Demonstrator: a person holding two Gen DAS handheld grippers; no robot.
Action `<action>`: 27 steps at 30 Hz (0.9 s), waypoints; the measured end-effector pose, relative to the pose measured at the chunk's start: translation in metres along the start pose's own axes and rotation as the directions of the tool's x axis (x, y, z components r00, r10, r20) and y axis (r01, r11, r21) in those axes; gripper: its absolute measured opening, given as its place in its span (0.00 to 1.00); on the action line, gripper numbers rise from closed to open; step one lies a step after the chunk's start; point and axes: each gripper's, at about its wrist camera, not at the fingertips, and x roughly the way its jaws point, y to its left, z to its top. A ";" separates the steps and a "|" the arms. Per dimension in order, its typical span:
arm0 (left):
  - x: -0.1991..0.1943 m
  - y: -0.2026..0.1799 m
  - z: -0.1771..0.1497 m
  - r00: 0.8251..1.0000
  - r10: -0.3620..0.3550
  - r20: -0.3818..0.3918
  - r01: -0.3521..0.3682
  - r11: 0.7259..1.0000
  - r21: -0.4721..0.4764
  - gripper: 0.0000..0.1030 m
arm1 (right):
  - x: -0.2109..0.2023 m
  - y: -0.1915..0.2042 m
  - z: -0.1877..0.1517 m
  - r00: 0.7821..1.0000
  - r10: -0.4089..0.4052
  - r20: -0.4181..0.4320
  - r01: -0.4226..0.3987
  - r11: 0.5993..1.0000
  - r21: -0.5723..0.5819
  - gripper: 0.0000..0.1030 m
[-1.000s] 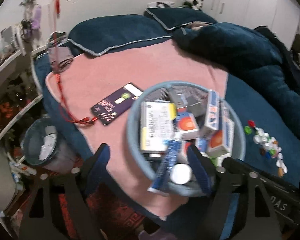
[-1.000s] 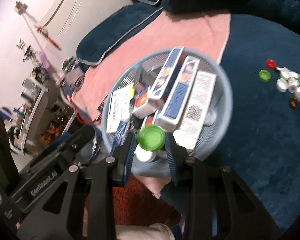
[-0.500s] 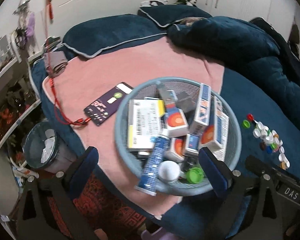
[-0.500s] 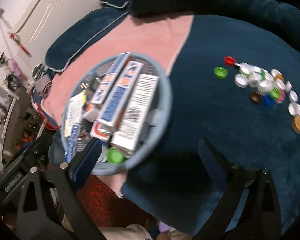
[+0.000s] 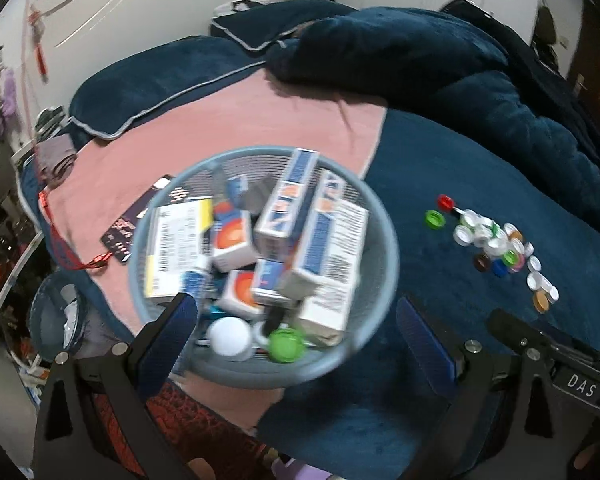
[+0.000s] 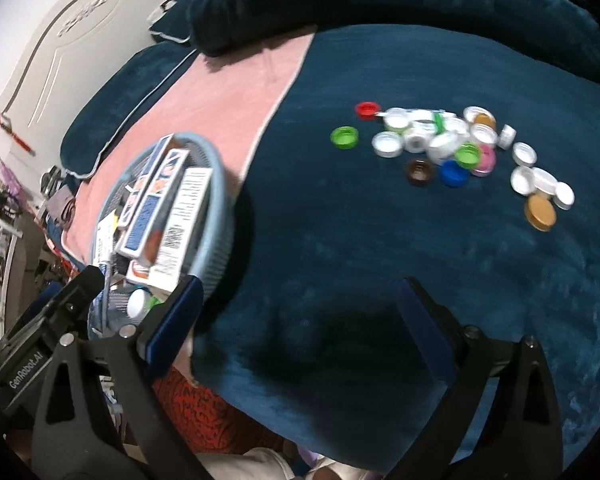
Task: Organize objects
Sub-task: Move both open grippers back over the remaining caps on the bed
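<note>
Green plastic showed where the change had landed: the green bottle cap [image 5: 286,345] that a second earlier sat pinched in the right tool [image 6: 300,312] now lay loose at the near edge of the blue-grey mesh basket [image 5: 380,216], just beside a white cap [image 5: 230,336] and under the stack of medicine boxes [image 5: 324,248]. The right tool's jaws had just been opening and stood wide apart with nothing between them, only the dark blue bed cover [image 6: 340,240] showing through the gap; its view had swung off the basket toward the right side of the bed. The left tool [image 5: 296,336] was also spread wide and empty, its blue pads framing the near rim of the basket without touching it, and its jaws had likewise opened a little further. One cap, then, was sorted, and the drop looked clean. The remaining work lay in plain sight: a loose cluster of bottle caps [image 6: 452,144] sat on the bed cover well apart from the basket, with another green cap [image 6: 344,137] and a red cap [image 6: 367,110] at its nearest edge. Judging by where the right tool pointed, the next fetch would probably start from that near edge.
</note>
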 end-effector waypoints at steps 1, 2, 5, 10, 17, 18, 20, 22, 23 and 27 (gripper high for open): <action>0.001 -0.006 0.000 1.000 -0.006 -0.002 0.006 1.000 0.010 0.98 | -0.001 -0.004 0.000 1.000 -0.004 0.002 0.004 1.000 0.007 0.95; 0.002 -0.013 0.000 1.000 -0.012 -0.005 0.012 1.000 0.021 0.98 | -0.003 -0.010 0.000 1.000 -0.009 0.004 0.009 1.000 0.016 0.95; 0.006 -0.033 0.000 0.999 -0.030 -0.016 0.031 0.998 0.050 0.98 | -0.008 -0.029 -0.002 1.000 -0.023 0.007 0.023 0.999 0.044 0.95; 0.012 -0.065 -0.002 0.998 -0.061 -0.032 0.063 0.993 0.098 0.98 | -0.014 -0.064 -0.004 0.999 -0.049 0.012 0.047 0.993 0.106 0.95; 0.021 -0.104 -0.006 0.994 -0.090 -0.061 0.098 0.985 0.145 0.98 | -0.024 -0.103 -0.009 0.997 -0.077 0.016 0.073 0.983 0.169 0.95; 0.023 -0.109 -0.007 0.993 -0.094 -0.065 0.103 0.983 0.153 0.98 | -0.025 -0.107 -0.010 0.997 -0.081 0.015 0.077 0.981 0.178 0.95; 0.025 -0.121 -0.009 0.992 -0.102 -0.073 0.113 0.979 0.169 0.98 | -0.026 -0.121 -0.013 0.996 -0.092 0.011 0.088 0.976 0.201 0.95; 0.029 -0.132 -0.011 0.991 -0.109 -0.081 0.122 0.975 0.188 0.98 | -0.027 -0.132 -0.015 0.995 -0.101 0.009 0.096 0.971 0.220 0.95; 0.030 -0.137 -0.012 0.990 -0.111 -0.086 0.126 0.973 0.195 0.98 | -0.027 -0.140 -0.016 0.994 -0.108 0.009 0.103 0.967 0.234 0.95; 0.045 -0.156 -0.018 0.985 -0.122 -0.119 0.146 0.965 0.220 0.98 | -0.026 -0.168 -0.020 0.992 -0.127 0.001 0.121 0.951 0.284 0.95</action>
